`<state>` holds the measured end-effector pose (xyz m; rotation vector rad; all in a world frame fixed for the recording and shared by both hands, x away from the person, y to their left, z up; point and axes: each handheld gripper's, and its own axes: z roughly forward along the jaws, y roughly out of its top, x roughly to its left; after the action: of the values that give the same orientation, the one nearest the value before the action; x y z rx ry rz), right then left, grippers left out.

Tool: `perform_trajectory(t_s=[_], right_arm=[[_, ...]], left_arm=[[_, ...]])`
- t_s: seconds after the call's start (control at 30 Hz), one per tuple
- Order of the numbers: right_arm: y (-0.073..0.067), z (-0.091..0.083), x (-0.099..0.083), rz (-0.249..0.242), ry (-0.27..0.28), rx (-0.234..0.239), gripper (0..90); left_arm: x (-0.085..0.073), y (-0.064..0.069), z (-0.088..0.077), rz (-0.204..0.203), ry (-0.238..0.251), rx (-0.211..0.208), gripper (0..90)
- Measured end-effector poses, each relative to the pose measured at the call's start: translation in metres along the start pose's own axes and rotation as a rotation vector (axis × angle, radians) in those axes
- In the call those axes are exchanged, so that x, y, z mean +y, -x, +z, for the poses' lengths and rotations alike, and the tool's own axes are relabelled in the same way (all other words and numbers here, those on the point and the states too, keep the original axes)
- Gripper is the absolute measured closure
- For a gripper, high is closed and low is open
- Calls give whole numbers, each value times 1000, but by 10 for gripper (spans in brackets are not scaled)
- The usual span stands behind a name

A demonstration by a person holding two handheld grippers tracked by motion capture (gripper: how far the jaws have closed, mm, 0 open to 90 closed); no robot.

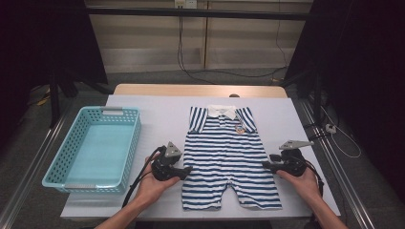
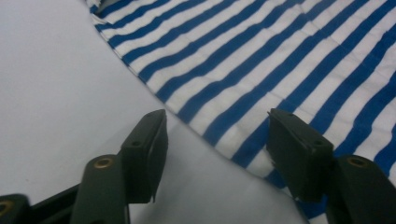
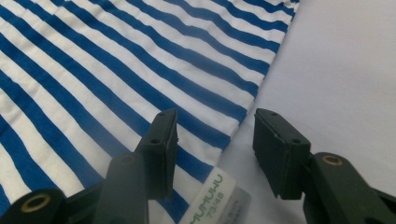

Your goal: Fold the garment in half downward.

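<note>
A blue-and-white striped baby romper (image 1: 229, 157) with a white collar lies flat on the white-covered table (image 1: 157, 114). My left gripper (image 1: 187, 170) rests at the romper's left edge near the waist. In the left gripper view its jaws (image 2: 217, 126) stand apart over the cloth's edge (image 2: 243, 84), one on bare table and one on the stripes. My right gripper (image 1: 265, 165) is at the romper's right edge. Its jaws (image 3: 215, 126) also stand apart astride the striped hem (image 3: 140, 70), with a white sewn-in label (image 3: 212, 200) below them. Neither gripper's pads press on the fabric.
A light blue perforated basket (image 1: 131, 152) stands empty at the table's left, close to my left hand. The table's right edge runs just beyond my right hand. Cables hang at the back wall.
</note>
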<state>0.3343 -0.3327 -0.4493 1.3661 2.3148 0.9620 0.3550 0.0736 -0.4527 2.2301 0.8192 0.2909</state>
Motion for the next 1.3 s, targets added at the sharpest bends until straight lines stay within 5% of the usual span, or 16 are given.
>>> perform_trajectory(t_s=[0.2,0.27,0.37,0.43,0.67,1.3], right_arm=[[-5,-1,0,-23,-18,-10,637],[-7,0,1,-43,-20,-19,668],[-8,0,3,-47,-33,-13,740],[-6,0,3,-43,-28,-7,833],[-3,-3,2,-22,-32,20,899],[-21,-21,-12,-90,-26,79,900]], left_arm=[[3,5,4,20,11,-15,518],[6,6,5,41,10,-17,635],[7,0,4,14,-5,-41,834],[7,-3,2,7,-9,-59,876],[3,-6,-6,-5,-35,-60,886],[-13,2,-32,16,-50,-88,882]])
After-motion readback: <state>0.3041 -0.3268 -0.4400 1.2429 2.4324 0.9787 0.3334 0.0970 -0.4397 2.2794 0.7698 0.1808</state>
